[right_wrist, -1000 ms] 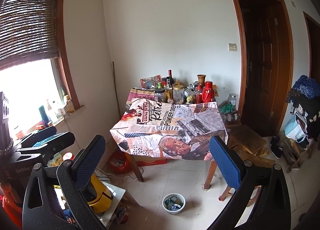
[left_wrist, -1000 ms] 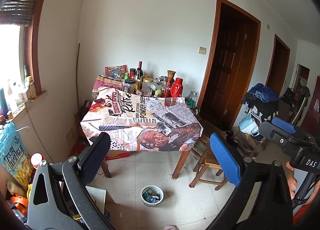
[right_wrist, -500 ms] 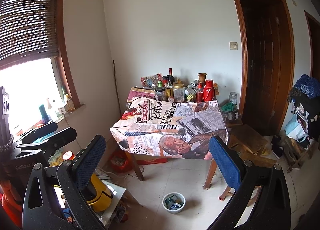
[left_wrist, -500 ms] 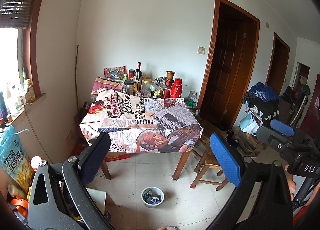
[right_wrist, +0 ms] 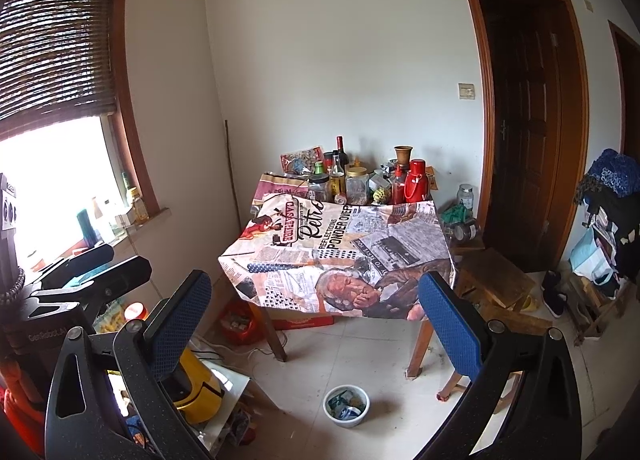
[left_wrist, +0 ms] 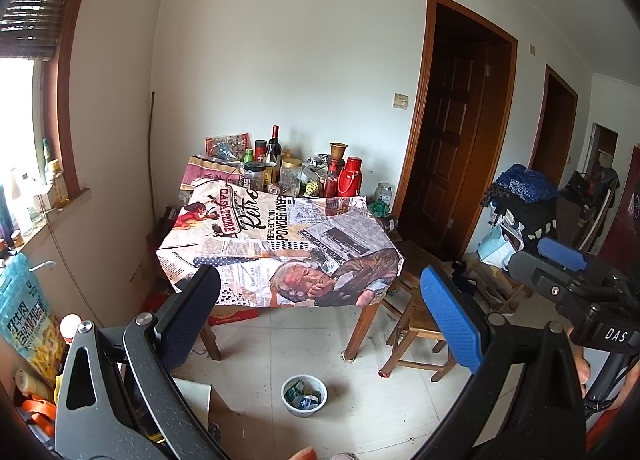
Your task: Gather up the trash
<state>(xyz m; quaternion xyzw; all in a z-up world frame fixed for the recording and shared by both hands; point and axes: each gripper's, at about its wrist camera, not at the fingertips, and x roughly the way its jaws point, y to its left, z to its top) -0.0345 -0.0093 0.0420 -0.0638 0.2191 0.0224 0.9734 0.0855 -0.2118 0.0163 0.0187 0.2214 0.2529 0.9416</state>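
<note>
Trash in a small white bowl [left_wrist: 304, 396] [right_wrist: 346, 406] is seen low at centre frame, while left gripper [left_wrist: 320, 324] and right gripper [right_wrist: 316, 324] are held spread, empty.

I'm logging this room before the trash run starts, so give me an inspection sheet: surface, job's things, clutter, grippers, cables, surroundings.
Surface: table under a newspaper-print cloth, front part bare; pale tiled floor.
Job's things: white bowl on the floor in front of the table, holding wrappers.
Clutter: bottles, jars and a red flask crowd the table's back edge; red bin under the table.
Grippers: left gripper and right gripper both open, holding nothing.
Cables: white cord on the floor by the table leg.
Surroundings: window on the left, dark door on the right, wooden stool.
</note>
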